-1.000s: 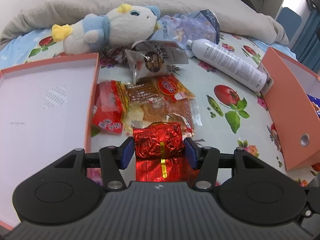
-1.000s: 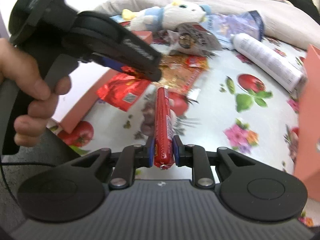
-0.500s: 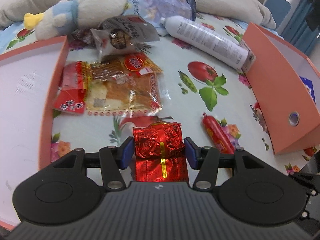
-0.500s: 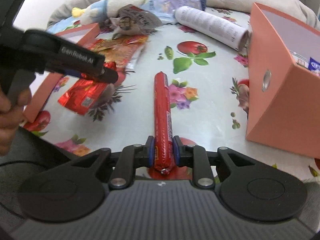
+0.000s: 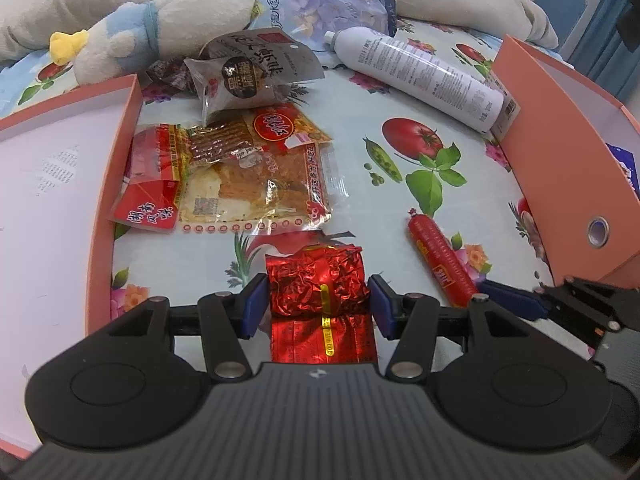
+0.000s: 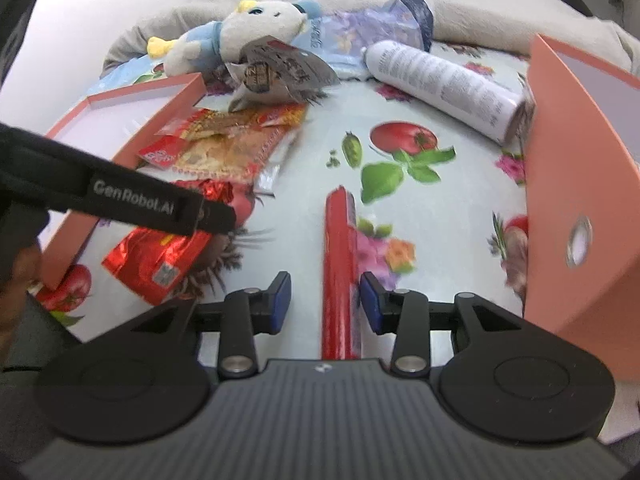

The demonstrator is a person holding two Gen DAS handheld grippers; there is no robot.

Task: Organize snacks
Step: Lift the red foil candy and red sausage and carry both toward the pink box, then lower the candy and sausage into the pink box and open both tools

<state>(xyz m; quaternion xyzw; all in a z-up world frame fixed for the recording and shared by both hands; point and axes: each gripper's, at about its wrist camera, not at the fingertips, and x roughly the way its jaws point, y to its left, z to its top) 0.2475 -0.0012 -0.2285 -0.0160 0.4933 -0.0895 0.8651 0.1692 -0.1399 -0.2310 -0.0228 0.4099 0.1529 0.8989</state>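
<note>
My left gripper [image 5: 318,304] is shut on a crinkled red foil packet [image 5: 316,280], held just over the flowered cloth near its front edge. The same packet [image 6: 160,256] shows under the left gripper's finger in the right wrist view. A long red sausage [image 6: 340,240] lies on the cloth between the fingers of my right gripper [image 6: 325,300]. Its jaws are opening and the pads stand clear of the sausage. In the left wrist view the sausage [image 5: 440,264] lies to the right of the packet.
An orange box [image 5: 560,160] stands at the right, and a flat orange lid [image 5: 116,160] lies at the left. Between them lie clear snack packs [image 5: 256,176], a dark-labelled bag [image 5: 248,76], a white spray can [image 5: 420,76] and a plush toy [image 5: 172,20].
The right gripper brought the sausage down onto the cloth near the orange box and its jaws spread off it. The left gripper shifted with its packet early on, then held still.
</note>
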